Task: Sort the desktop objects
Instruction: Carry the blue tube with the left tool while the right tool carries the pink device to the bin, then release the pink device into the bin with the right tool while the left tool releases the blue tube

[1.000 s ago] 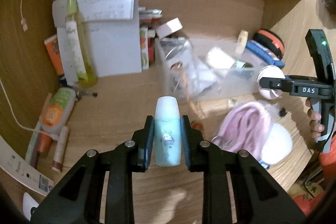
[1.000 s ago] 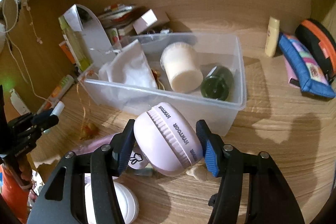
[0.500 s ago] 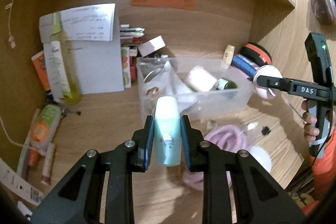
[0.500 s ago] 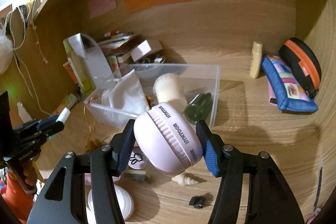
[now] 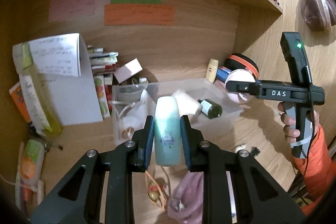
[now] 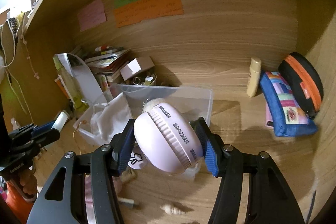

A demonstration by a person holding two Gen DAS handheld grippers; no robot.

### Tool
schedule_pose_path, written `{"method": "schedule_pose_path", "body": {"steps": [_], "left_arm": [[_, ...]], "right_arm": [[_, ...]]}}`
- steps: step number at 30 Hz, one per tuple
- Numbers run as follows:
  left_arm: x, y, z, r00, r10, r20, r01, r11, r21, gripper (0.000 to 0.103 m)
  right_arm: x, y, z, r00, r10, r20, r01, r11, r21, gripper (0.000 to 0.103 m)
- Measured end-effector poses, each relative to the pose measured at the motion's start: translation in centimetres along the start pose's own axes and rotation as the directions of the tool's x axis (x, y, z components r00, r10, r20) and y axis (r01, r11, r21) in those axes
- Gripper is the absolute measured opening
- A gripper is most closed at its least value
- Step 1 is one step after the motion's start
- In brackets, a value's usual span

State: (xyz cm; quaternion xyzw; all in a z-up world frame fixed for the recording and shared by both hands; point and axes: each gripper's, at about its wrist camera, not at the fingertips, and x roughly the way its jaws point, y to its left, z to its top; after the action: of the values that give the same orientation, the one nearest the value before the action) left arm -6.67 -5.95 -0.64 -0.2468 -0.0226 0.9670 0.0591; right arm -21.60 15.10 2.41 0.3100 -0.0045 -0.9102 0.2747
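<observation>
Bottle (image 5: 167, 131), teal, standing upright between left tongs (image 5: 167, 131), pinched on both sides, hanging above counter (image 5: 247, 140) in front of bin (image 5: 229, 119). Right tongs (image 6: 168, 140) gripping pink case (image 6: 168, 140) marked HYNTOOR, tilted, also off the counter, near bin's right end. Lying in bin: white pouch (image 6: 109, 119), cream roll (image 5: 184, 98), dark green vial (image 5: 211, 108). Resting by back wall, right of bin: cream tube (image 6: 254, 77), blue pouch (image 6: 285, 106), black-orange case (image 6: 302, 81). Lying on counter below: shell (image 6: 172, 209).
</observation>
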Motion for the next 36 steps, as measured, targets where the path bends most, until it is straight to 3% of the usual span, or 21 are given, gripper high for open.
{"method": "schedule_pose_path", "body": {"steps": [9,15,24,33,36], "left_arm": [[2.8,1.9,1.9,0.999,-0.044,-0.021,0.043,0.997,-0.061,0.024],[6.0,2.5,1.7,0.992,-0.079,-0.097,0.068,0.991,-0.113,0.024],[9.7,0.9,2.6,0.984,-0.043,-0.171,0.028,0.996,-0.085,0.024],[11.4,-0.1,1.3,0.982,0.002,-0.19,-0.007,1.0,-0.026,0.024],[11.6,0.1,0.8,0.983,0.015,-0.185,-0.019,1.0,-0.018,0.024]], "right_arm": [[2.8,0.5,2.1,1.0,0.025,-0.01,-0.025,1.0,-0.005,0.054],[5.0,0.3,1.2,0.997,0.038,-0.068,-0.038,0.999,-0.008,0.054],[6.7,-0.5,0.3,0.99,0.038,-0.134,-0.038,0.999,0.003,0.054],[7.0,0.2,-0.4,0.988,0.021,-0.154,-0.028,0.999,-0.042,0.054],[7.1,0.5,-0.6,0.988,-0.001,-0.151,-0.009,0.998,-0.065,0.042]]}}
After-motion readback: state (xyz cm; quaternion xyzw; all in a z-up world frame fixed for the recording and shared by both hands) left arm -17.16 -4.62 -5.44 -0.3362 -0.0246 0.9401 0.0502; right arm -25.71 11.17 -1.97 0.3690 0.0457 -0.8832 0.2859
